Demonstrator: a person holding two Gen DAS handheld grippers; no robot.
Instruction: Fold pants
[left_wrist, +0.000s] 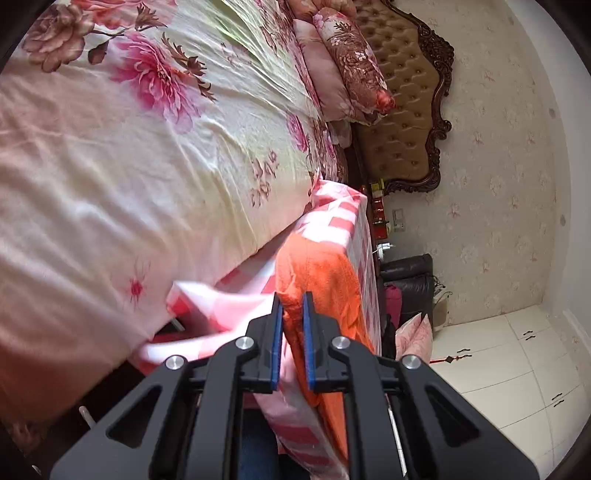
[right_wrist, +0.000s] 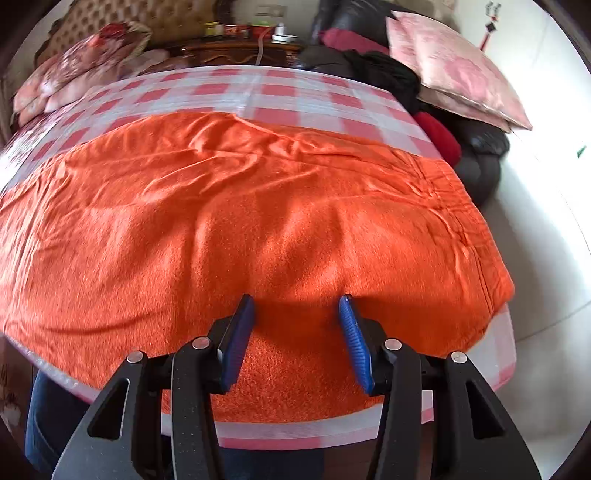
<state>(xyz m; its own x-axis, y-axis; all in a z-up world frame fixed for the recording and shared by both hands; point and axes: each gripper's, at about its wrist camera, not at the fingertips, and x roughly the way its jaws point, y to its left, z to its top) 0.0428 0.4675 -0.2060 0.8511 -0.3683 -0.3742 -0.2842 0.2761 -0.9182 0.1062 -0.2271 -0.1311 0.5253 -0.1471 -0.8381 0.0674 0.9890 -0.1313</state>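
Pinching pants (left_wrist: 317, 280) together with the checked cloth (left_wrist: 354, 221), the nearly closed left gripper (left_wrist: 291, 306) may drag both; right gripper (right_wrist: 297, 306) hovers half-open, empty.

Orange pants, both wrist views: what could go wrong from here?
1. The left hand-held gripper looks shut on the orange pants right beside the checked cloth, so it may lift the cloth too.
2. The right hand-held gripper stands open over the near edge; closing there could catch one layer only.
3. The pants lie wrinkled, so a fold may set creases.
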